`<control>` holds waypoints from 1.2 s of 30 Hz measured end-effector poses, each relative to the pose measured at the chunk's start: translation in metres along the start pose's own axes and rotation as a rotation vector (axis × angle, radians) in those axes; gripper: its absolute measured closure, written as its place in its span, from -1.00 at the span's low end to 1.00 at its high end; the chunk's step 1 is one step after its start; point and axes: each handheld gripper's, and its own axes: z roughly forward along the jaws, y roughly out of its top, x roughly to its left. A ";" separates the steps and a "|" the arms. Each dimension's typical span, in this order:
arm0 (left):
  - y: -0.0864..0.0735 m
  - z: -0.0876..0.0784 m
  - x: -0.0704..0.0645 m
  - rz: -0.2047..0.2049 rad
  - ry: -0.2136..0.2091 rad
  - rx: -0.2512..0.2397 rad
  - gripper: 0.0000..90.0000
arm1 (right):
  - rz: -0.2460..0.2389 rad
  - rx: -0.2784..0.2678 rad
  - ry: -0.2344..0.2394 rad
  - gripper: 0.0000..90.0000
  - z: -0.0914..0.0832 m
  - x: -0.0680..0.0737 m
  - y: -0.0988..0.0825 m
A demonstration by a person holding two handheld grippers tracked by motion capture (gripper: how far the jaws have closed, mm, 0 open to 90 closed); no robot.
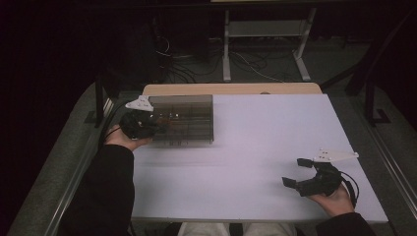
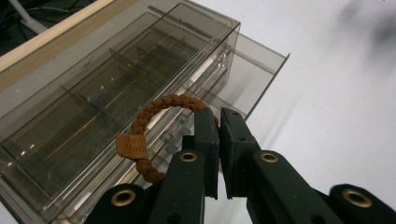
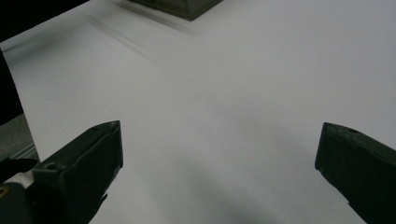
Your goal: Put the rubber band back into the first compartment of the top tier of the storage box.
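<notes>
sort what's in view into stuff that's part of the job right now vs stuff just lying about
In the job:
- left tool, shut on the brown braided bracelet
- smoky clear divided box, right under the bracelet

Lying about:
- right tool, open over bare white table
- cables on the floor beyond the table

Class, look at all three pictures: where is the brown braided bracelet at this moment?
The brown braided bracelet is pinched in the left gripper, held over the smoky clear divided box at the table's far left in the high view.

High view overlooks table (image 1: 255, 147); gripper views sit close, perhaps.
</notes>
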 end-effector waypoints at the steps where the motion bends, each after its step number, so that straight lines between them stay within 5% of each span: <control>1: -0.001 0.000 0.001 -0.005 0.001 0.004 0.89 | -0.009 -0.003 -0.001 -1.00 0.000 -0.001 0.000; 24: -0.023 0.007 0.016 -0.060 0.031 0.065 0.89 | -0.008 -0.004 -0.003 -1.00 -0.001 -0.001 0.000; 36: -0.034 0.011 0.026 -0.122 0.058 0.090 0.88 | -0.012 -0.004 -0.005 -0.99 0.000 -0.001 0.000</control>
